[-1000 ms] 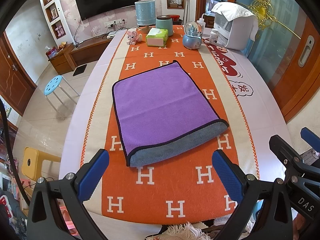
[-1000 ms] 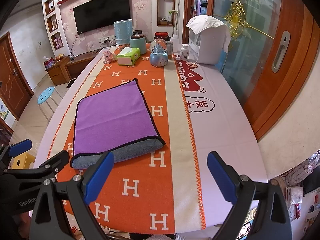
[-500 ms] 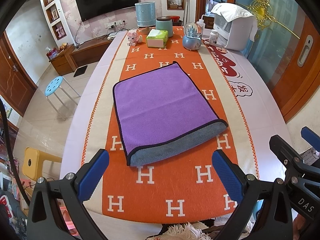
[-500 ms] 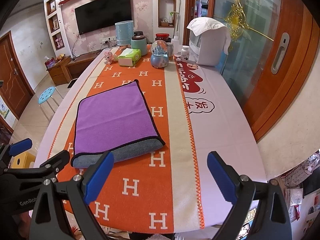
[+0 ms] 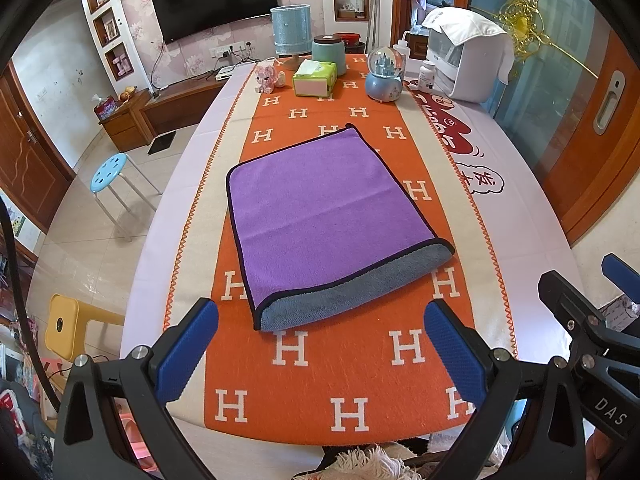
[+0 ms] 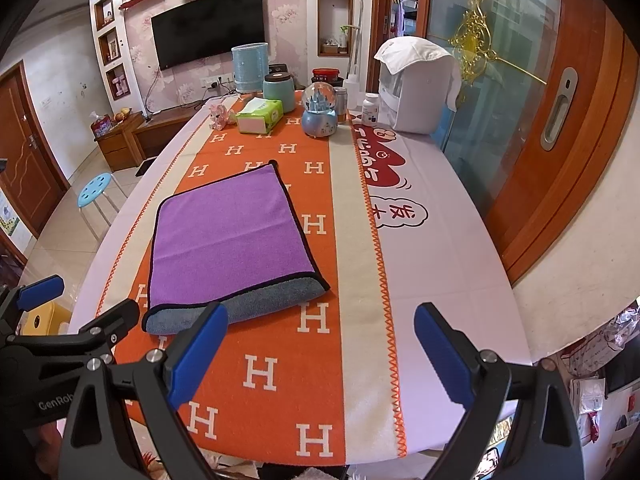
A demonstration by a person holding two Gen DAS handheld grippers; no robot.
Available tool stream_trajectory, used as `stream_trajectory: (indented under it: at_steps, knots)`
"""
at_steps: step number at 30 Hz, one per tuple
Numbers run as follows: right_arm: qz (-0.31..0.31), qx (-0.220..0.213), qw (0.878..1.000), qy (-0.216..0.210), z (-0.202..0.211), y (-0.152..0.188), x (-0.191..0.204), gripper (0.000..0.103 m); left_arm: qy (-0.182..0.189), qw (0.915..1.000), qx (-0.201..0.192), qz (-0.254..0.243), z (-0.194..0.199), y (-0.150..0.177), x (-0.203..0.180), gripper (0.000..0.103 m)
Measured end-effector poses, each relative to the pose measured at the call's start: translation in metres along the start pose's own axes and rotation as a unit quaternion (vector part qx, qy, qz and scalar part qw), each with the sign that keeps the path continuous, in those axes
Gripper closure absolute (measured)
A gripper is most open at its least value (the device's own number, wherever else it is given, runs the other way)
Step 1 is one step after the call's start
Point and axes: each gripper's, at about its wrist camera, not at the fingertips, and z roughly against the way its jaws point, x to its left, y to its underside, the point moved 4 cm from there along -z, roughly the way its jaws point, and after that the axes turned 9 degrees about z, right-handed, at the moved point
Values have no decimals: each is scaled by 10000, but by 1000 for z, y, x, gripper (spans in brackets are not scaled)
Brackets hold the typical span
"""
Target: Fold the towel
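Note:
A purple towel (image 5: 324, 216) with a black hem lies folded on the orange H-patterned table runner (image 5: 344, 376), its grey underside showing along the near edge. It also shows in the right wrist view (image 6: 230, 232). My left gripper (image 5: 320, 348) is open and empty, held above the table's near edge, just short of the towel. My right gripper (image 6: 320, 352) is open and empty, to the right of the towel's near right corner. The right gripper's body shows in the left wrist view (image 5: 592, 320), and the left gripper's body shows in the right wrist view (image 6: 60, 328).
At the far end of the table stand a tissue box (image 5: 314, 78), a snow globe (image 5: 385, 76), a teal jar (image 5: 329, 54), a blue canister (image 5: 291, 30), a pink toy (image 5: 266, 78) and a white appliance (image 5: 466, 62). A blue stool (image 5: 110, 168) stands left of the table.
Both views have tilted or risen slightly, so the towel sits a little lower in frame. The towel has not moved and both grippers stay open.

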Motion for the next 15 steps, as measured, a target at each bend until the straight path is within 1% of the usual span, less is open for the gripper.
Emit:
stream_trajectory:
  at_steps: [15]
  knots:
    - [13, -14, 10000, 12, 1, -3, 3, 8, 5, 10000, -18, -2, 0, 0, 0, 1]
